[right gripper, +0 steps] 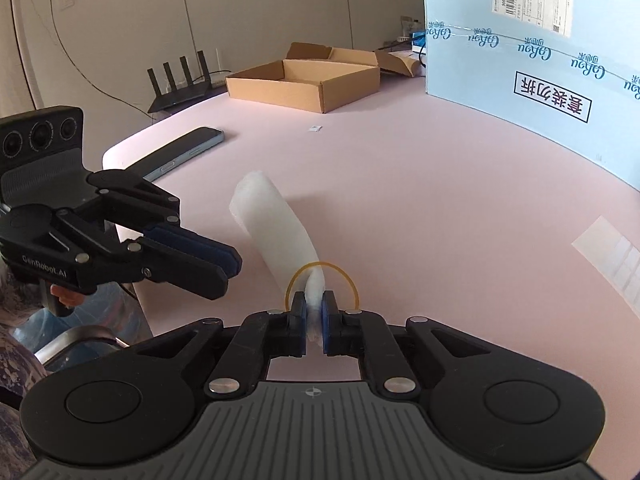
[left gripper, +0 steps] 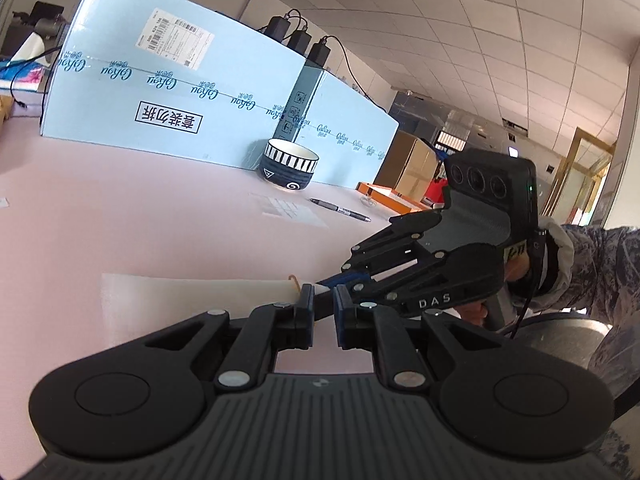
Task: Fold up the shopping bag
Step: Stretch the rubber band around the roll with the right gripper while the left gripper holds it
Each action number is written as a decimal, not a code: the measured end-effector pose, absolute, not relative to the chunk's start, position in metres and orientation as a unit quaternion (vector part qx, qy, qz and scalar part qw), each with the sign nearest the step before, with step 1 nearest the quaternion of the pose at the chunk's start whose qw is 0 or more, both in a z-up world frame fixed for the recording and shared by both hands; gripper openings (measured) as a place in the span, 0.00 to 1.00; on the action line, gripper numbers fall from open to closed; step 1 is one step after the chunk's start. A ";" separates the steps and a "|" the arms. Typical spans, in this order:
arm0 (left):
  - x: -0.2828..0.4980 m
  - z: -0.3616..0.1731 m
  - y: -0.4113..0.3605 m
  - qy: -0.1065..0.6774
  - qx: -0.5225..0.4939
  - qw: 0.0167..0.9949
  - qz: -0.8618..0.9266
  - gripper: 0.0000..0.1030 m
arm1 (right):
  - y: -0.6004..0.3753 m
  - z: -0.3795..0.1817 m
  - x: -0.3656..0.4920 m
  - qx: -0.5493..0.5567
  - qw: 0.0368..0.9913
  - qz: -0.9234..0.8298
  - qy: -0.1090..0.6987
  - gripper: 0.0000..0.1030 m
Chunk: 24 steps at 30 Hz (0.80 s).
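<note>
the right gripper (right gripper: 314, 312) is clenching the near end of the folded shopping bag (right gripper: 276, 224), a white rolled strip that is rising from between the blue pads toward the upper left of the right wrist view, above the pink table (right gripper: 440, 208). a yellow rubber band (right gripper: 352, 280) is looping around the bag just beyond the fingertips. the left gripper (right gripper: 230, 266) is sitting at the left of that frame with its blue-padded fingers pressed together on nothing, just beside the bag but apart from it; a hand is gripping its handle at the lower left edge.

in the left wrist view, the left gripper (left gripper: 323, 300) is showing at lower centre with its jaws drawn close and nothing visible between the pads. the right gripper (left gripper: 340, 278) is reaching in from the right, its tips meeting the end of the bag (left gripper: 180, 300), which is showing as a pale strip stretching to the left just past the left gripper's fingertips, a bit of the rubber band (left gripper: 294, 280) at its end. farther back on the table, a striped bowl (left gripper: 289, 170) is standing at frame centre, a pen (left gripper: 340, 210) is lying to its right, and a light blue box (left gripper: 160, 88) is filling the upper left. a patterned sleeve (left gripper: 592, 264) is entering at the right edge.
</note>
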State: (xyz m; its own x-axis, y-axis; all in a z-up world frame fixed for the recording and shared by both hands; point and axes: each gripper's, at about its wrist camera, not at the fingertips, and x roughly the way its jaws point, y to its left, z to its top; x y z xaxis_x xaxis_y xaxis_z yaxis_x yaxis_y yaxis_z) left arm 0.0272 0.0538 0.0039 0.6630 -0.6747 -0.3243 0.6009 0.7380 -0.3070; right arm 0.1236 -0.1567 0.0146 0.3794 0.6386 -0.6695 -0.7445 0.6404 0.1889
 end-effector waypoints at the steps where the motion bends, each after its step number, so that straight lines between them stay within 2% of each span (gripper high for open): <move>1: 0.027 0.003 0.050 0.212 -0.078 0.910 -0.348 0.09 | -0.157 0.016 0.124 -0.063 0.828 0.417 0.369 0.06; 5: 0.034 -0.001 0.033 0.222 -0.054 0.915 -0.334 0.09 | -0.161 0.020 0.125 -0.033 0.829 0.413 0.375 0.06; 9: 0.040 -0.008 0.031 0.232 -0.072 0.909 -0.339 0.10 | -0.162 0.021 0.124 -0.023 0.830 0.409 0.379 0.06; 13: 0.039 -0.012 0.037 0.238 -0.086 0.913 -0.321 0.17 | -0.166 0.020 0.123 -0.011 0.829 0.409 0.382 0.06; 24: 0.037 -0.012 0.034 0.235 -0.051 0.920 -0.310 0.15 | -0.173 0.024 0.123 0.017 0.819 0.419 0.391 0.06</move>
